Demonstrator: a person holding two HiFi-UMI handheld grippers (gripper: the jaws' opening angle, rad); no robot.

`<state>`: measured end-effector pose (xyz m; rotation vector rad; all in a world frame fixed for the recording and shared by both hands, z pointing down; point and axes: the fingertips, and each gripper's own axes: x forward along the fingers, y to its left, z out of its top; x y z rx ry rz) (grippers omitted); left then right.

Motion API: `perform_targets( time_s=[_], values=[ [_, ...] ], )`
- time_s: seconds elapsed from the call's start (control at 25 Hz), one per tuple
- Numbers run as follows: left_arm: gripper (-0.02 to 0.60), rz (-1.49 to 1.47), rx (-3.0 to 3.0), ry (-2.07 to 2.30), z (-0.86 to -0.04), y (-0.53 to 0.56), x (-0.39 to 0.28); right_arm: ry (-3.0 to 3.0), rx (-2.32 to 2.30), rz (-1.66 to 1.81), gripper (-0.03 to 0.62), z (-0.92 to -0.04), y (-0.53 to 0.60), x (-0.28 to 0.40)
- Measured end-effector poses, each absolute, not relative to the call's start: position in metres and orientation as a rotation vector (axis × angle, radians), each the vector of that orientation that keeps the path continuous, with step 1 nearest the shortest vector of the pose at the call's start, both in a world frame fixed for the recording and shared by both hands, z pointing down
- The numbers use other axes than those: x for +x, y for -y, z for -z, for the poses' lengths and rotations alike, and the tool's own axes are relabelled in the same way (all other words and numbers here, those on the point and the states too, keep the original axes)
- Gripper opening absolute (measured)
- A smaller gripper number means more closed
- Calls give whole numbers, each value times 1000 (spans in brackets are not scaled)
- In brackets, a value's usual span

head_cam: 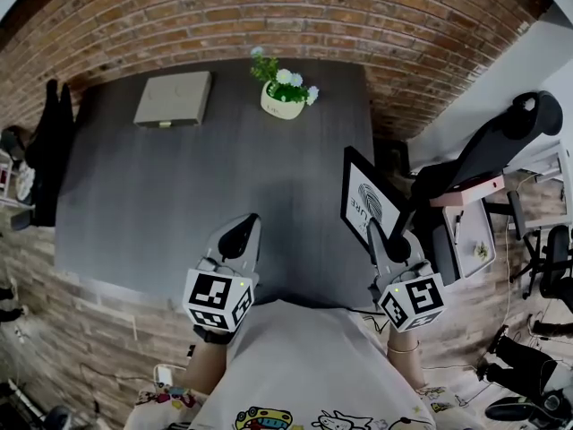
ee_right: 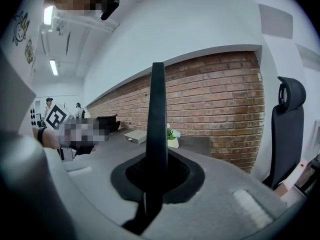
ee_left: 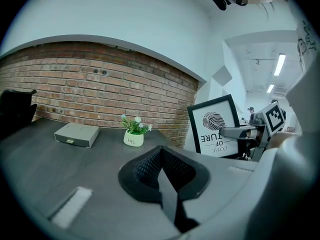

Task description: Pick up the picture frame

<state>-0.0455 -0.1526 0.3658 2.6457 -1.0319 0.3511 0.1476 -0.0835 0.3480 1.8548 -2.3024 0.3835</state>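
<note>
The picture frame, black-rimmed with a white leaf print, stands upright in the air at the dark table's right edge. My right gripper is shut on its lower edge. In the right gripper view the frame shows edge-on as a thin black bar rising from between the closed jaws of the right gripper. My left gripper hovers over the table's near edge, shut with nothing in it. In the left gripper view the jaws of the left gripper meet, and the frame shows at the right.
A small white pot with flowers and a flat grey box sit at the table's far side by the brick wall. A black office chair stands right of the table, and another dark chair at its left end.
</note>
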Motion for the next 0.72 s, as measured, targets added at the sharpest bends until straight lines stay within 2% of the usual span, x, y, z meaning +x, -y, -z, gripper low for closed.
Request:
perform_targets(
  time_s=[0.72],
  values=[
    [14, -379, 2625, 1077, -370, 161, -52, 2323, 1835, -429, 12, -351, 95, 143]
  ],
)
